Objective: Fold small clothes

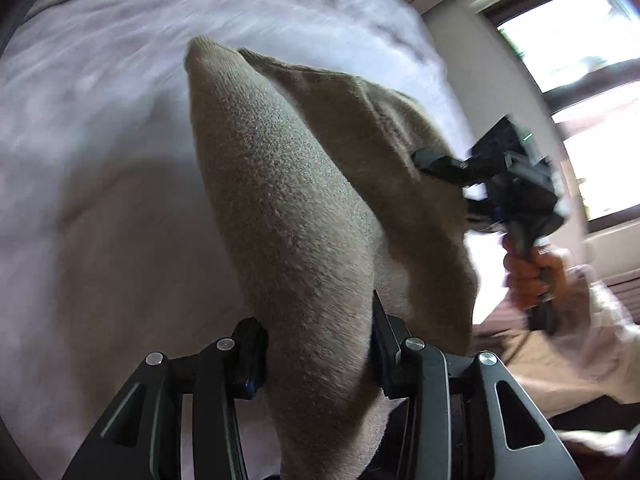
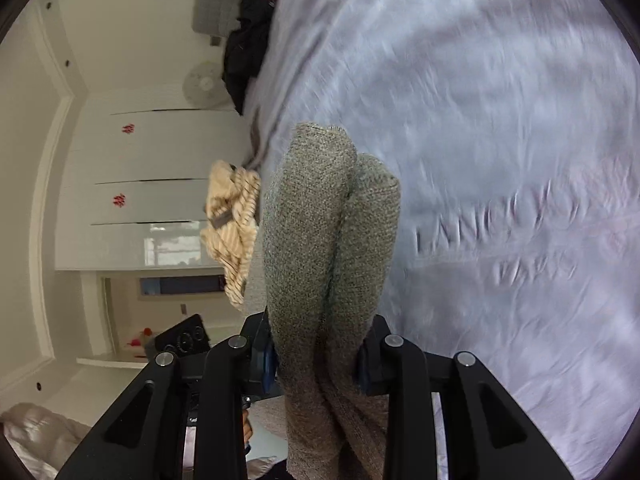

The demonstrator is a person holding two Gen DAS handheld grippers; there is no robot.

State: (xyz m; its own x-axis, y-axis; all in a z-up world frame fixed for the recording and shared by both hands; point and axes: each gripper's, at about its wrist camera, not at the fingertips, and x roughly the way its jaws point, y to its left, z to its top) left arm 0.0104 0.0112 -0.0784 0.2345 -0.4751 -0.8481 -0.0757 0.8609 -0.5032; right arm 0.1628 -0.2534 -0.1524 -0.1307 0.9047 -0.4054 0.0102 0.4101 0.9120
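I saw the pale bed (image 2: 500,120) fill the frame, wardrobe (image 2: 160,152) at left, while my left gripper (image 1: 316,356) and right gripper (image 2: 316,360) pinched the knit garment (image 2: 320,240).

We show a beige-brown knit garment (image 1: 288,208), grey-green in the right wrist view (image 2: 320,240), against a pale lilac-grey bedsheet (image 1: 100,100). We also mark a cream garment with tan stripes (image 2: 234,224), dark clothing (image 2: 248,40), and black grippers (image 1: 316,354).
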